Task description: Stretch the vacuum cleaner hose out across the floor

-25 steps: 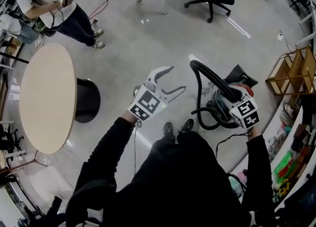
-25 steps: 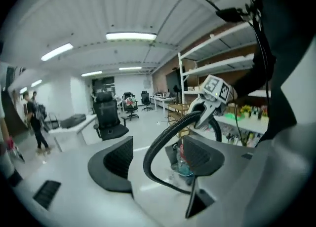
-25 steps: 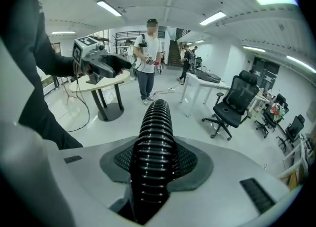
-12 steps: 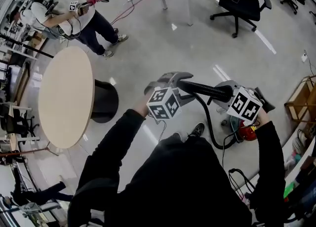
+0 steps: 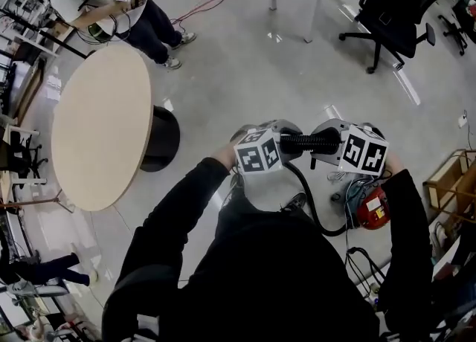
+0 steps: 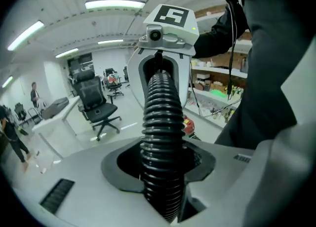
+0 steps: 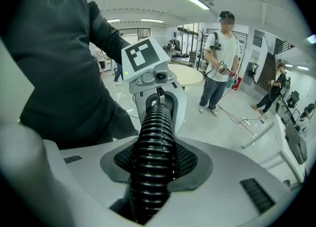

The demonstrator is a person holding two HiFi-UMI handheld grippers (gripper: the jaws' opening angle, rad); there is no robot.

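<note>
Your left gripper, whose jaws have just been closing, and right gripper both clamp the hose; it loops toward five o'clock, unstretched.

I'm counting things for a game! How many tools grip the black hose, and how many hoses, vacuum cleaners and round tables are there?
Hose: 1
Tools gripping it: 2, left tool (jaws have just been closing, hose between them) and right tool
Vacuum cleaner: 1
Round table: 1
Total: 5
</note>
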